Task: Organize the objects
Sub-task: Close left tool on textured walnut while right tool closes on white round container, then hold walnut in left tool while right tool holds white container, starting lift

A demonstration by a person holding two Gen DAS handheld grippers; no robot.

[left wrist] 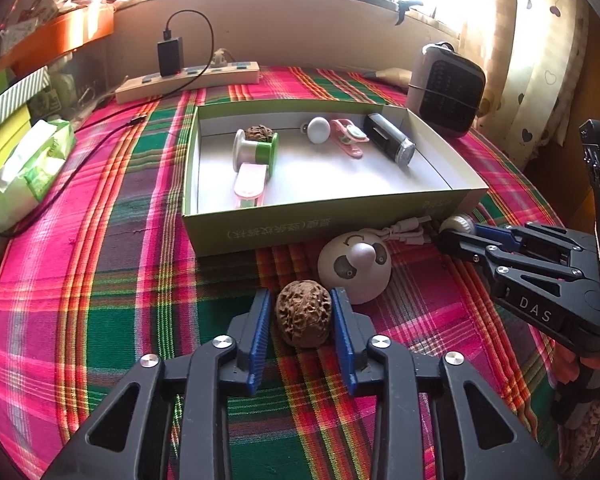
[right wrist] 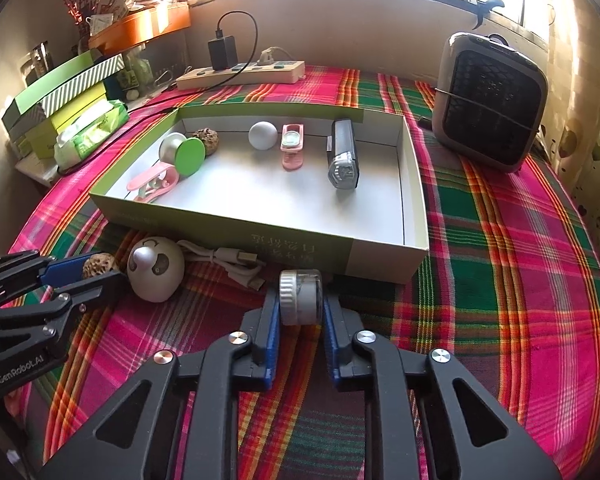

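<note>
Plaid cloth [left wrist: 100, 280]; grippers level, flanking objects.

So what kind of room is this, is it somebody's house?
Probably a home, at a table by a window. The bright plaid tablecloth, a heart-patterned curtain, and a cream power strip with a black charger plugged in all look like household things.

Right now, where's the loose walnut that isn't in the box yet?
In the left wrist view the walnut sits on the plaid tablecloth between the left hand-held gripper fingers, in front of the green box and beside the panda-face ball.
</note>
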